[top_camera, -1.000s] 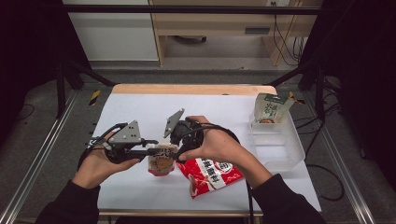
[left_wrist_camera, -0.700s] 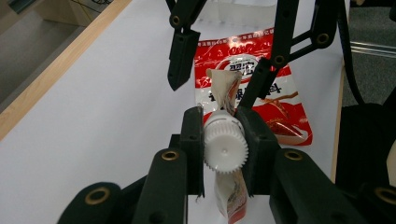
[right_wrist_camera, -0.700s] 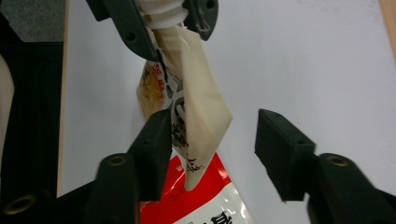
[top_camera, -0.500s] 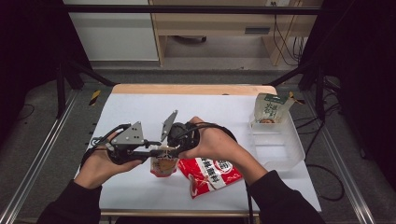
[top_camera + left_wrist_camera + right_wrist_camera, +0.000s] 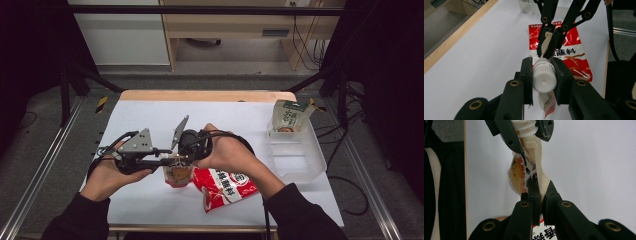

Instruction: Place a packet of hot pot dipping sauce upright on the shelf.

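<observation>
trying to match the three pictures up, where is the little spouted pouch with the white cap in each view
High view: the spouted pouch sits low centre, between the two hands, just left of the red packet.
Left gripper view: lower centre, its white cap clamped between the near fingers, its body pinched farther off by the other gripper.
Right gripper view: centre, running up from the near fingers to the cap at top.
Shared landmark: the red packet.

White ridged cap (image 5: 544, 80) on an orange-printed pouch (image 5: 178, 174); red packet (image 5: 225, 186) with white lettering; white table (image 5: 150, 120).
</observation>
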Motion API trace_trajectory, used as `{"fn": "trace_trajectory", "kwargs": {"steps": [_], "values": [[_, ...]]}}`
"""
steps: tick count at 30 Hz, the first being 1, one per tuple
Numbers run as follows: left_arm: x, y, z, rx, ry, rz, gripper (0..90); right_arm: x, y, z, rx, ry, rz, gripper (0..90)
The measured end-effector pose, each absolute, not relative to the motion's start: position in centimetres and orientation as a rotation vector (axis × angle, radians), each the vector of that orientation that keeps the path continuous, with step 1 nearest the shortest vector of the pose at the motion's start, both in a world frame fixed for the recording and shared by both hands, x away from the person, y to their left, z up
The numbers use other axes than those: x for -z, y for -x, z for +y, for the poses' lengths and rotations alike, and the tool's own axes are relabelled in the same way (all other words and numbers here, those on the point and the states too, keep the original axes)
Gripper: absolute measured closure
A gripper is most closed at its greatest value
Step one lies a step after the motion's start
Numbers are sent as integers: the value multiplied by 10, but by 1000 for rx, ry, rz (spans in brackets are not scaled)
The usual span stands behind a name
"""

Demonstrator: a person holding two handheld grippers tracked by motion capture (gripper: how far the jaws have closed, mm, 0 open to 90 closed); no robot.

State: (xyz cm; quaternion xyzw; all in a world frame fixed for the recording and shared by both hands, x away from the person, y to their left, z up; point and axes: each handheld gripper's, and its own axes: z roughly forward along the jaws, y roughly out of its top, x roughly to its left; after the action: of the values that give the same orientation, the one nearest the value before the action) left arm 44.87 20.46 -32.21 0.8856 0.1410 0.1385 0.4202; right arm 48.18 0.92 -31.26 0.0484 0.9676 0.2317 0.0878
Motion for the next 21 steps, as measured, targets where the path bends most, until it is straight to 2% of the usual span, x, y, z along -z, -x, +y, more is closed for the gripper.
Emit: {"fn": "trace_trajectory", "kwargs": {"steps": [4, 5, 7, 9, 10, 13, 21], "values": [[323, -448, 208, -337, -2193, 357, 718, 307, -483, 11, -673, -151, 2876, 875], [324, -447, 209, -344, -2167, 373, 684, 306, -484, 12, -671, -156, 2876, 876], [325, -447, 211, -358, -2142, 384, 535, 303, -485, 13, -666, -161, 2872, 876], [327, -445, 214, -370, -2124, 397, 444, 300, -487, 13, -661, -168, 2867, 876], [328, -445, 215, -377, -2114, 407, 370, 299, -489, 13, -662, -176, 2863, 876], [331, -446, 222, -419, -2097, 454, 266, 295, -493, 12, -666, -183, 2857, 876], [345, -446, 235, -464, -2095, 536, 159, 284, -504, 6, -668, -221, 2835, 876]]}}
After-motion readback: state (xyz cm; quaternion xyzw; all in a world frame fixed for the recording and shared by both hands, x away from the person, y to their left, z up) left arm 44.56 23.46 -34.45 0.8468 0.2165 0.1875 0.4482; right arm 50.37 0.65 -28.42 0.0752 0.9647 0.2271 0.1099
